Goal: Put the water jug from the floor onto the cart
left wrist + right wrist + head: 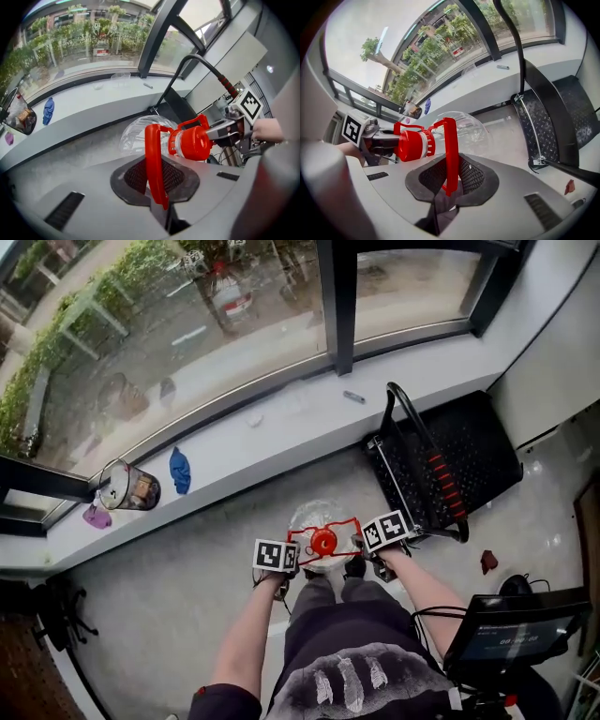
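The water jug, a clear bottle with a red cap, hangs between my two claws in front of the person's feet. It appears to be clear of the floor and well apart from the cart. The left gripper and the right gripper are each clamped on the red handle, one at either side of the cap. In both gripper views the jaws are pinched together on that thin strap, which runs upright through the pads.

The black cart stands on the floor to the right, hard against the corner under the windowsill, with its push bar raised at the near-left edge of the deck.

As I judge it, the lift is under way and the carry comes next. The strap is narrow, so the jug can pivot on it. I want both grips firm and both hands travelling together at one height. I should swing right, bring the bottle around the push bar rather than across it, and aim for the middle of the deck. I cannot tell how full it is, so I treat it as heavy. I should open the jaws only once the base sits flat.
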